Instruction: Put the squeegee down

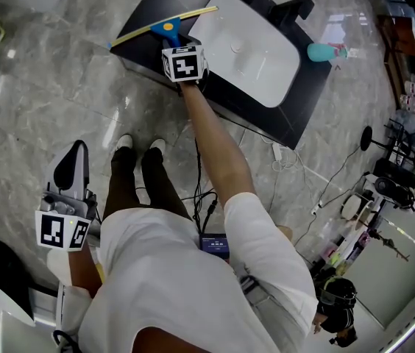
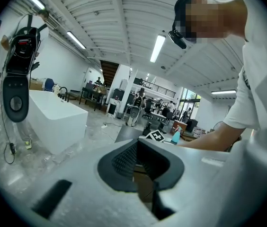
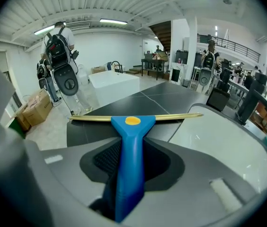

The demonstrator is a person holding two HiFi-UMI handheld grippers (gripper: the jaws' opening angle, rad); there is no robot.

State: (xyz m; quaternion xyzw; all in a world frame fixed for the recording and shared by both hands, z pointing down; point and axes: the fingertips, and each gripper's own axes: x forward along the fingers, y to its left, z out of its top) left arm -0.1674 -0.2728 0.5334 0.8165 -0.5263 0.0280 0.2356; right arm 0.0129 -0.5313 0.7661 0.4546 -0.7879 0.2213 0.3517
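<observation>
**Asker:** What sits closest to you on the right?

**Me:** My right gripper [image 3: 132,151], with its jaws clenched on the blue handle of the squeegee [image 3: 131,126]. The handle runs straight out between the pads. The thin yellow blade lies crosswise at its far end.

**Asker:** Where is that blade?

**Me:** Over the dark desk [image 3: 124,103]. One end is near the desk's edge and the other is just beside the rim of the white basin [image 3: 218,141] that the desk carries. I cannot tell whether the blade touches the desk top. From the head view my arm stretches out to it, and the marker cube [image 1: 184,62] is just behind the handle.

**Asker:** And your other side?

**Me:** My left gripper [image 2: 140,155] hangs by my hip, well apart from the desk. Its jaws are released and there is nothing between the pads. Below it is the marble floor [image 1: 60,94], with my shoes [image 1: 137,147] close by.

**Asker:** What is farther out?

**Me:** A teal spray bottle [image 1: 325,51] is beyond the basin. Past the desk stands a white tub [image 3: 114,85], and cardboard boxes [image 3: 31,110] are on the floor off to one side. At the back of the hall there are people and workstations, too small to make out.
</observation>
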